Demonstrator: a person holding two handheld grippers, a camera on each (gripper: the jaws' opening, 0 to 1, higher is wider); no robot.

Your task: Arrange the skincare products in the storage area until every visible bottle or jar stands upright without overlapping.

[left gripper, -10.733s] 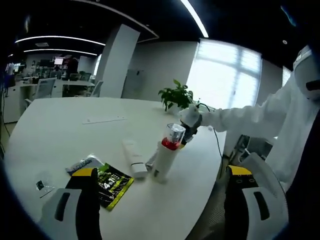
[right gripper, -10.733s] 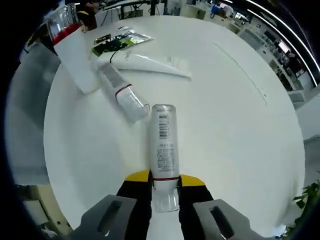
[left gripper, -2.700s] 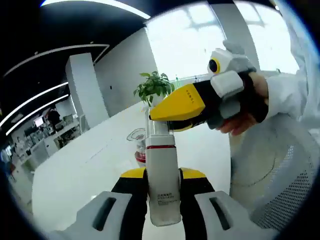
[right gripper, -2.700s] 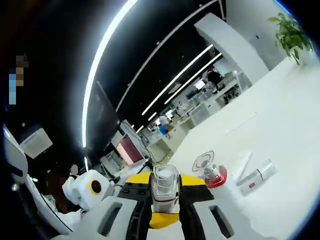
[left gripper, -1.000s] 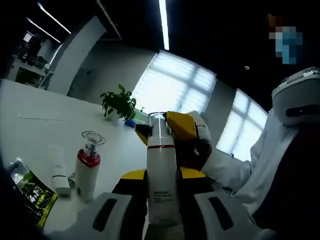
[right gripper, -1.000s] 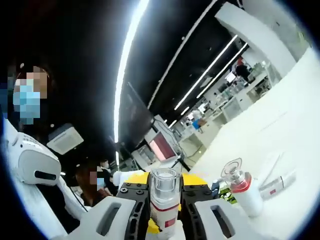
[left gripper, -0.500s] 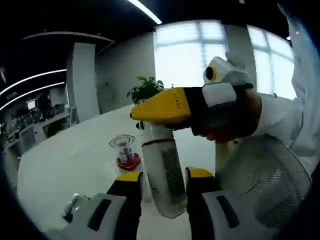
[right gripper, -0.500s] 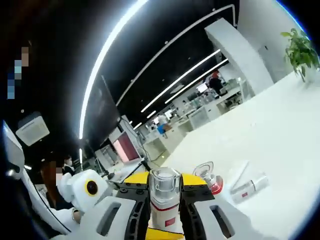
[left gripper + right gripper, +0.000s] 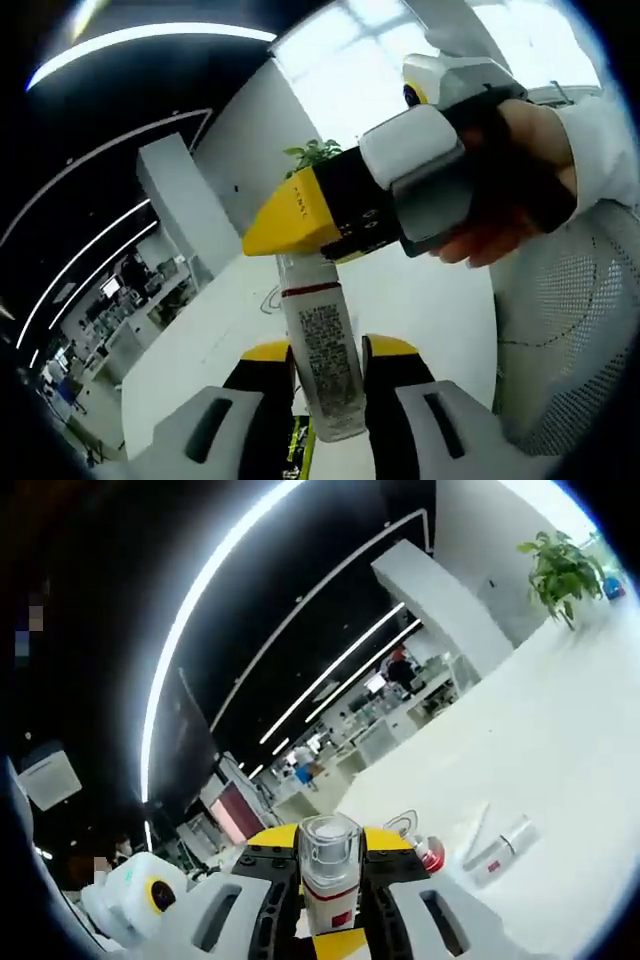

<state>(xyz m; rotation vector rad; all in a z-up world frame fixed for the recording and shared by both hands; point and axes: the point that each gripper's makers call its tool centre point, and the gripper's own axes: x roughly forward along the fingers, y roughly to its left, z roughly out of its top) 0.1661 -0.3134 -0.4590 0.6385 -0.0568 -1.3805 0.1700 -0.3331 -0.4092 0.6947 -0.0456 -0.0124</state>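
While held well above the white table (image 9: 560,740), white cylindrical bottle with a red band and clear cap (image 9: 322,350) pinched between yellow-tipped jaws of left gripper (image 9: 325,352) at its labelled body, and clamped at the clear cap by right gripper (image 9: 330,855), whose yellow nose crosses the left gripper view (image 9: 300,215) in a person's hand (image 9: 520,180). Seen in right gripper view: white pump bottle with a red collar and clear cap (image 9: 420,842) upright just behind the jaws; beside it a small white bottle with a red band (image 9: 500,852) and a white tube (image 9: 478,826), both lying flat. Broad bare tabletop stretching beyond them toward a green potted plant (image 9: 558,568) at the far edge.
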